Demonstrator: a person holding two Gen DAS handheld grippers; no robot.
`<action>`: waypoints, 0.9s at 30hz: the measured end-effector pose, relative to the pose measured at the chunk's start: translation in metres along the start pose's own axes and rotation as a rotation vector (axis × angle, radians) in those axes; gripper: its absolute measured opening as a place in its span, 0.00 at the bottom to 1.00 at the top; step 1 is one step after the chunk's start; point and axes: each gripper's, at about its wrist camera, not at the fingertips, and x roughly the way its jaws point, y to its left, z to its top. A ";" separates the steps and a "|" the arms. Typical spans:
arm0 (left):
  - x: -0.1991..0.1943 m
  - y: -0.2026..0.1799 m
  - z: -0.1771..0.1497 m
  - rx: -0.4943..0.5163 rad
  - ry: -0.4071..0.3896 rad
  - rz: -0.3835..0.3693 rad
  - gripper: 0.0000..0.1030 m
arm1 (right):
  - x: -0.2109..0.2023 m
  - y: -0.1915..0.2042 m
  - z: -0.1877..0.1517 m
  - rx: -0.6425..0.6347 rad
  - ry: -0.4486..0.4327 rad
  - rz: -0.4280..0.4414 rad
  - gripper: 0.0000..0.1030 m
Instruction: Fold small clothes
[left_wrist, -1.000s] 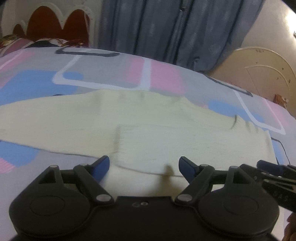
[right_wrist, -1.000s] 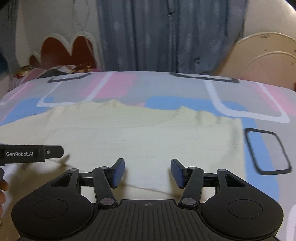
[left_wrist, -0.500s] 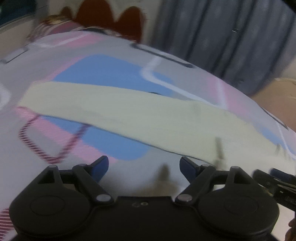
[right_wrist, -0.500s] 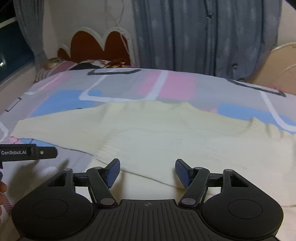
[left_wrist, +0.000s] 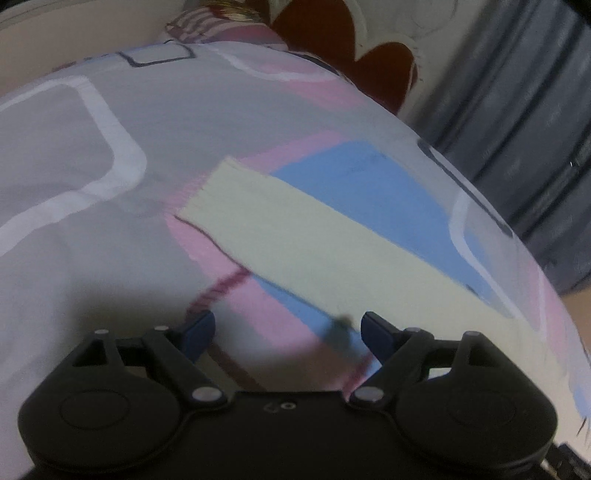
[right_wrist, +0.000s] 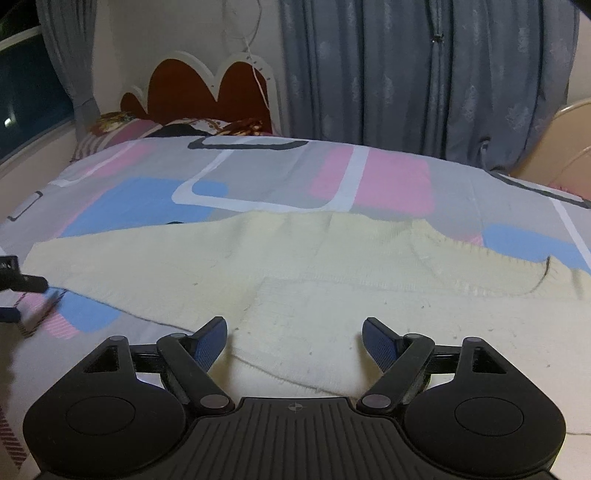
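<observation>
The fold is only partly made. On the bed with the grey, pink and blue patterned cover (right_wrist: 391, 177) lies a pale yellow knitted sweater (right_wrist: 332, 266), spread flat. In the right wrist view one layer of the knit is already turned over onto the body, its edge running across the cloth just ahead of the gripper, so I judge one sleeve or side to be folded in. The other long sleeve (left_wrist: 314, 236) is not: it stretches straight out over the cover, its cuff end lying flat on a pink and grey patch. That sleeve has yet to be brought in, and the body has yet to be doubled over.

The sweater looks soft and thin, with fine ribbing at the neck opening to the right and a few small dark specks on it. It lies smooth, without bunching.

The left gripper (left_wrist: 286, 332) hovers near the outstretched sleeve with its blue-padded jaws released wide, only the bed cover between them; that view is blurred. The right gripper (right_wrist: 295, 343) is over the near edge of the folded layer; its jaws have just been opening and stand apart, the cloth below them but not pinched.
</observation>
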 end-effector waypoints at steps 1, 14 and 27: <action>0.003 0.002 0.004 -0.010 -0.004 -0.007 0.84 | 0.001 -0.001 0.000 0.002 0.003 -0.002 0.77; 0.027 0.021 0.019 -0.177 -0.137 -0.136 0.60 | 0.005 -0.016 0.000 0.032 0.000 -0.043 0.77; -0.007 0.000 0.021 -0.079 -0.239 -0.161 0.06 | 0.019 -0.011 -0.008 -0.068 0.028 -0.162 0.77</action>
